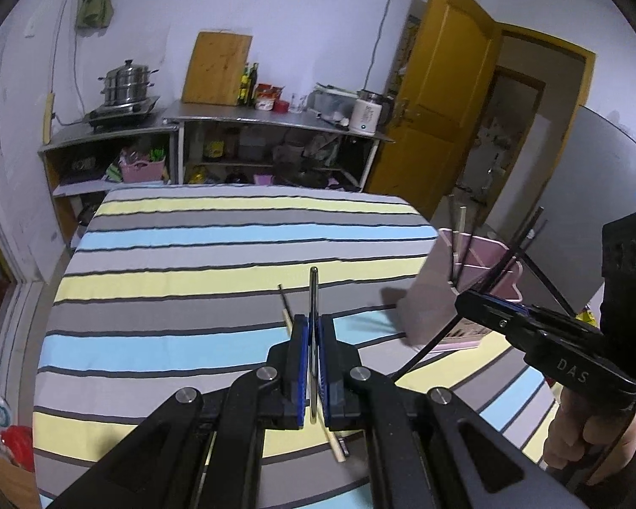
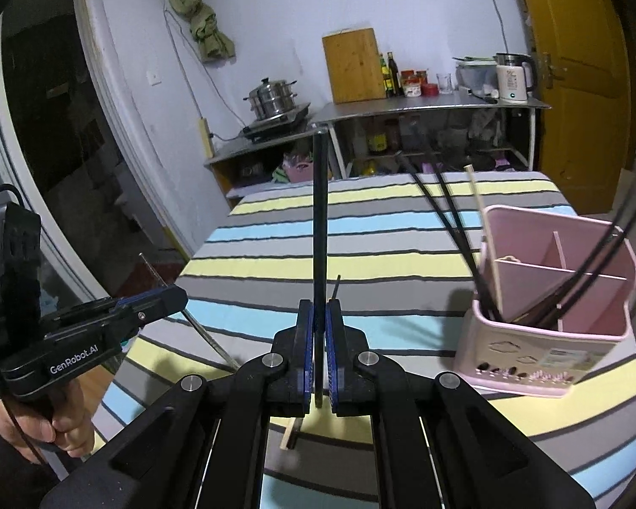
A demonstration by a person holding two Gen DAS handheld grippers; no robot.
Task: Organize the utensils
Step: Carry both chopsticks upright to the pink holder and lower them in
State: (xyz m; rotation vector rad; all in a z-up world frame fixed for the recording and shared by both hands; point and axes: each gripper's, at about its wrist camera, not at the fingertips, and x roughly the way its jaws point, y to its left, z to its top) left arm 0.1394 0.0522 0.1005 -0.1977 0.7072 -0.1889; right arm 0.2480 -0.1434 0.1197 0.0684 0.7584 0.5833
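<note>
My left gripper [image 1: 313, 322] is shut on a metal chopstick [image 1: 313, 297] that points forward above the striped table [image 1: 233, 233]. My right gripper [image 2: 319, 309] is shut on a black chopstick [image 2: 319, 212] standing upright between the pads. A pink divided utensil holder [image 2: 547, 326] stands to the right of the right gripper with several black chopsticks [image 2: 445, 203] and a wooden one [image 2: 483, 229] in it. It also shows in the left wrist view [image 1: 487, 271]. A wooden chopstick [image 1: 335, 445] and a black one [image 1: 285, 297] lie on the cloth under the left gripper.
A steel counter [image 1: 275, 116] with a cutting board, bottles and a kettle stands behind the table. A steamer pot [image 1: 125, 85] sits on a stove at the left. A yellow door [image 1: 441, 93] is open at the right.
</note>
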